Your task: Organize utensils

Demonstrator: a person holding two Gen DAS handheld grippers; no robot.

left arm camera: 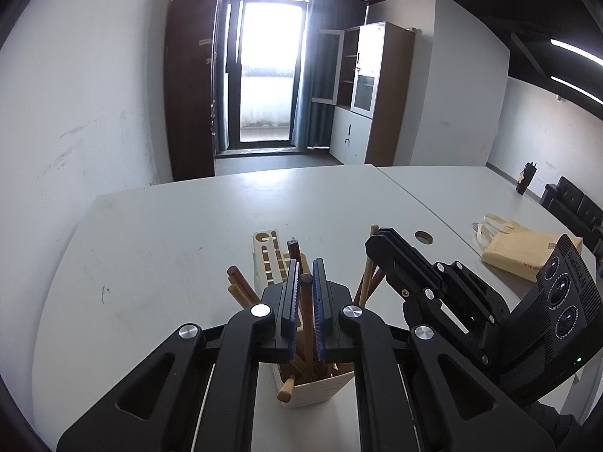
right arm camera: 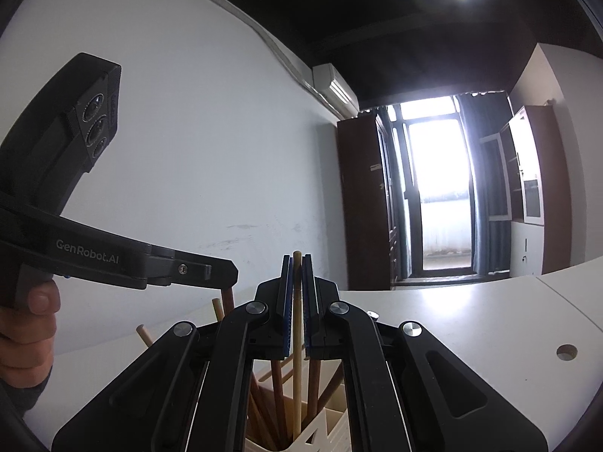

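Left gripper [left arm camera: 305, 282] clamps a dark brown stick [left arm camera: 307, 324]; right gripper [right arm camera: 297, 282] clamps a pale stick [right arm camera: 297, 339], both standing in the cream holder [left arm camera: 320, 388].

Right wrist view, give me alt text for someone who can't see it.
The right gripper is shut on a pale wooden chopstick standing in a cream plastic holder of brown chopsticks, while the left gripper reaches in beside it.
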